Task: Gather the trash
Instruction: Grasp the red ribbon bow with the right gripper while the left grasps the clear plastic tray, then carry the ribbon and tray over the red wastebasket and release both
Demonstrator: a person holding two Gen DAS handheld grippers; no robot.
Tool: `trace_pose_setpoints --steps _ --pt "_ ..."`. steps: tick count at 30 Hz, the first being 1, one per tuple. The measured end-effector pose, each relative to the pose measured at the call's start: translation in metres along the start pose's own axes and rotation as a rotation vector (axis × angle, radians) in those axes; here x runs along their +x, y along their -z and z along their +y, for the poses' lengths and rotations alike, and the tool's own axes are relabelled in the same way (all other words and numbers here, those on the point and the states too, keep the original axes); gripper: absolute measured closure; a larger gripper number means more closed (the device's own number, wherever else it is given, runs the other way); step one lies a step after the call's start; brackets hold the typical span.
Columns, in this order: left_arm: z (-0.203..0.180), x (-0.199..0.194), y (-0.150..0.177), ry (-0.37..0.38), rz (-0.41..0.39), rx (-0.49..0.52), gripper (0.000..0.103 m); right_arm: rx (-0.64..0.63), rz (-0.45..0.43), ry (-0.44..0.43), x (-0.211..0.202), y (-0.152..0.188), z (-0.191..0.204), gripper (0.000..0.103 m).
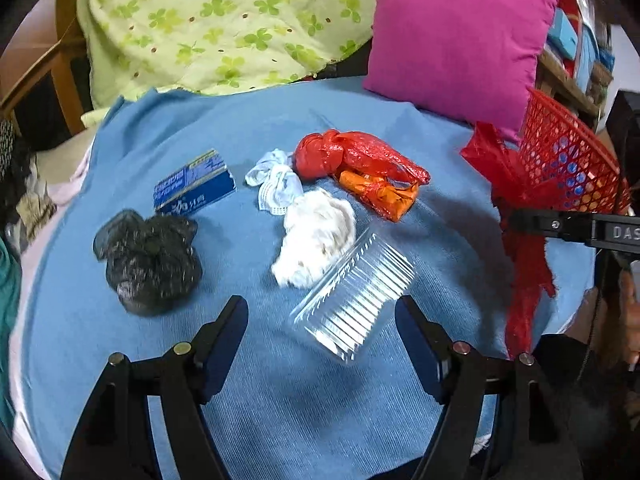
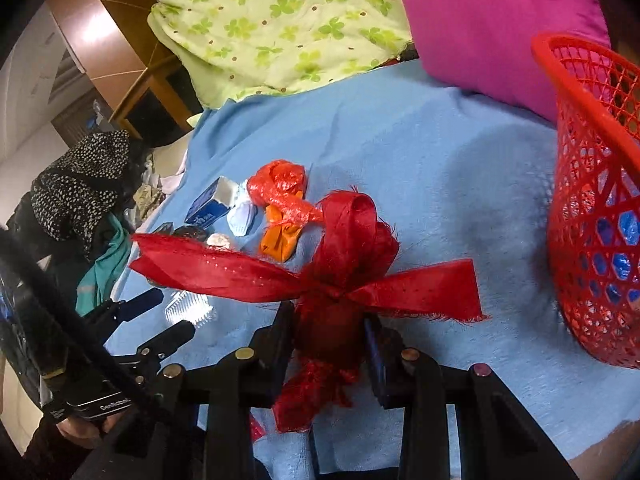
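Note:
Trash lies on a blue cloth (image 1: 280, 400): a black crumpled bag (image 1: 150, 260), a blue box (image 1: 194, 184), a white tissue wad (image 1: 320, 236), a knotted red plastic bag (image 1: 352, 156) and an orange wrapper (image 1: 384, 196). My left gripper (image 1: 322, 316) is open, and a clear ribbed plastic container (image 1: 352, 296) lies just ahead between its fingertips, untouched. My right gripper (image 2: 328, 328) is shut on a red ribbon bow (image 2: 344, 264), held above the cloth beside the red mesh basket (image 2: 592, 208). The bow (image 1: 520, 200) also hangs at the right of the left wrist view.
A pink cushion (image 1: 456, 36) and a green floral quilt (image 1: 224, 20) lie behind the cloth. Piled clothes (image 2: 84, 184) sit off its left edge, with wooden furniture (image 2: 120, 48) beyond. A small white-blue wrapper (image 1: 276, 180) lies beside the red bag.

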State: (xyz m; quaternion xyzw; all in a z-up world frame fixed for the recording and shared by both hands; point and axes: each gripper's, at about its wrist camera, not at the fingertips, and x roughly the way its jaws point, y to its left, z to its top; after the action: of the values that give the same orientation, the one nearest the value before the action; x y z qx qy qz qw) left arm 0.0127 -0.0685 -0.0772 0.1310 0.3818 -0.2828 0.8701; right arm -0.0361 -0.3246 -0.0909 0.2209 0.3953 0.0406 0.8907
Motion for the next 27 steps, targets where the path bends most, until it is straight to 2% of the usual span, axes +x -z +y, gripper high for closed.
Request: trace_pose_setpoints --steps 11,12,13,14,22,27 --pt "-0.02 0.013 0.001 0.026 0.01 0.074 0.027 -0.027 -0.02 0.012 -0.004 0.003 0.012 0.068" --pt "-0.02 0.014 0.002 0.035 0.012 0.07 0.027 -0.032 -0.026 0.015 -0.006 0.003 0.013 0.068" --pt "-0.02 0.014 0.003 0.045 0.009 0.064 0.038 -0.041 -0.033 0.022 -0.008 0.003 0.014 0.068" --pt "-0.02 0.014 0.003 0.045 0.016 0.058 0.047 -0.055 -0.044 0.035 -0.011 0.002 0.017 0.068" --pt "-0.026 0.006 0.003 0.054 0.003 0.035 0.049 -0.16 -0.133 0.141 -0.045 -0.003 0.035 0.068" --pt "-0.035 -0.015 -0.003 0.071 -0.034 0.014 0.049 -0.239 -0.194 0.229 -0.075 -0.004 0.047 0.068"
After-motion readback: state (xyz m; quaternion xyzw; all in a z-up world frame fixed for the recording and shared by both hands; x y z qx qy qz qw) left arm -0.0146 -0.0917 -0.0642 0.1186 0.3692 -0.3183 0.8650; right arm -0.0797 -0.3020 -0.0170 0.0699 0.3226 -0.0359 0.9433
